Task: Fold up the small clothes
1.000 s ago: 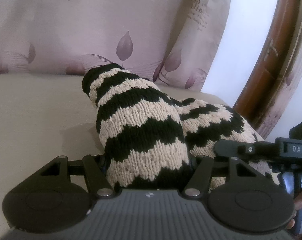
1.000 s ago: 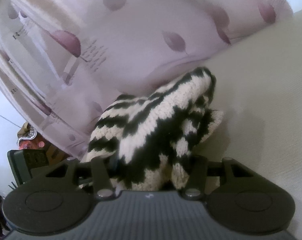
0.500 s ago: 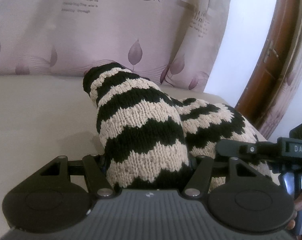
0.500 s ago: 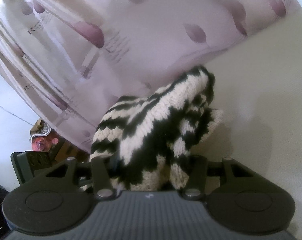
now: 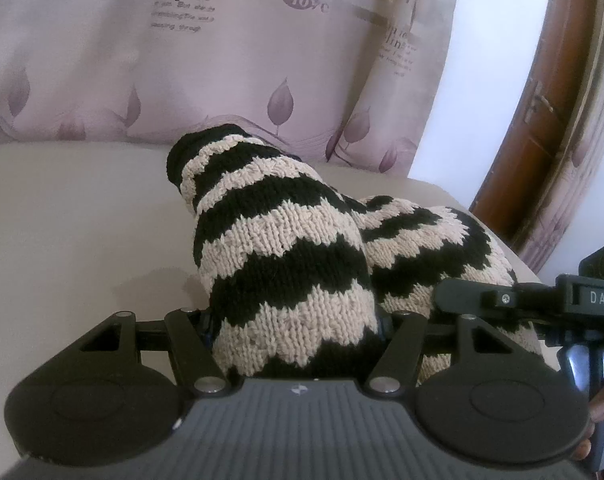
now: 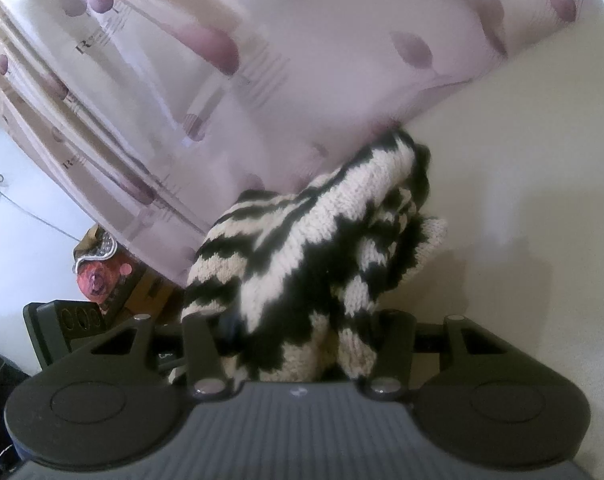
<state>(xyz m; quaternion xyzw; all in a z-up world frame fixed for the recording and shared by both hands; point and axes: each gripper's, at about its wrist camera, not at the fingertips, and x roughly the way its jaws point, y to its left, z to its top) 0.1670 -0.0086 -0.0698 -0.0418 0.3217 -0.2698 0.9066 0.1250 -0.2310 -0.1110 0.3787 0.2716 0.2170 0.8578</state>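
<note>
A small knitted garment (image 5: 286,256) with black and cream zigzag stripes is bunched up on a cream surface (image 5: 82,240). My left gripper (image 5: 296,332) is shut on its near edge; the knit fills the gap between the fingers and hides the tips. The right gripper's body (image 5: 542,300) shows at the right, against the garment's right side. In the right wrist view the same garment (image 6: 314,248) hangs bunched and lifted off the cream surface (image 6: 522,200). My right gripper (image 6: 298,344) is shut on it, fingertips hidden by the knit.
A mauve leaf-print curtain (image 5: 222,60) hangs along the far edge of the surface. A brown wooden frame (image 5: 542,120) stands at the right. In the right wrist view the curtain (image 6: 222,80) fills the top, with boxes and clutter (image 6: 102,272) low on the left.
Both grippers have risen a little with the garment still held; more of the curtain shows above it. The right wrist view has tilted and shifted slightly, and the garment hangs higher.
</note>
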